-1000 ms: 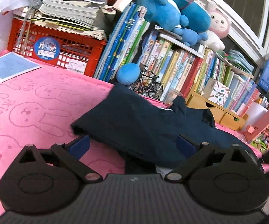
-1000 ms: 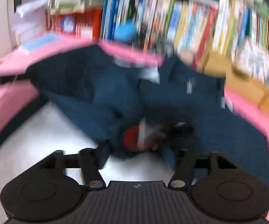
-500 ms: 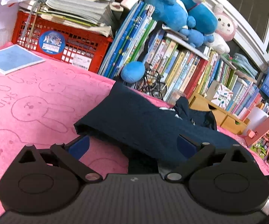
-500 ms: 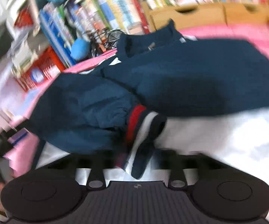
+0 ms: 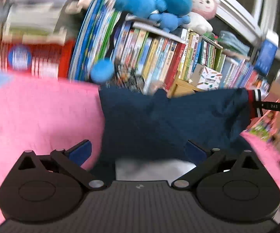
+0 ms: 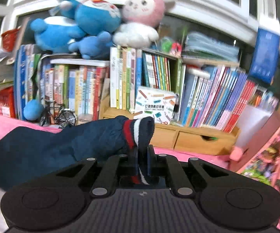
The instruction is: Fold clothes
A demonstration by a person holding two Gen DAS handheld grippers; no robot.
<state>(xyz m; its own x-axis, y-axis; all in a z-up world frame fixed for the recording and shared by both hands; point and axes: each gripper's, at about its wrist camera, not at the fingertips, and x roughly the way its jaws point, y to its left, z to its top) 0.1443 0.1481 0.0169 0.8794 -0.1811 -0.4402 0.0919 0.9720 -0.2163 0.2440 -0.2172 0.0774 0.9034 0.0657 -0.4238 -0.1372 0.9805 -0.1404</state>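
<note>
A navy jacket [image 5: 159, 120] with a white lining lies on the pink rabbit-print blanket [image 5: 33, 116]. My left gripper [image 5: 138, 151] hangs open low over its near edge, and the cloth runs between the wide-apart blue pads [image 5: 79, 151] without being pressed. One sleeve is stretched up to the right, ending in a red, white and navy striped cuff [image 5: 254, 104]. In the right wrist view my right gripper [image 6: 141, 155] is closing, its pads pinching that cuff [image 6: 138, 130], and the sleeve [image 6: 52, 147] trails down to the left.
A crowded bookshelf [image 6: 159, 85] lines the back, with blue and pink plush toys [image 6: 93, 19] on top. Wooden drawers [image 6: 194, 139], a small model bicycle [image 6: 58, 114], a blue ball [image 5: 101, 71] and a red crate [image 5: 43, 58] stand at the blanket's far edge.
The right gripper went from open over the crumpled jacket to pinched on the striped cuff, then rose and drew the sleeve out. The left gripper shifted and stayed open.
</note>
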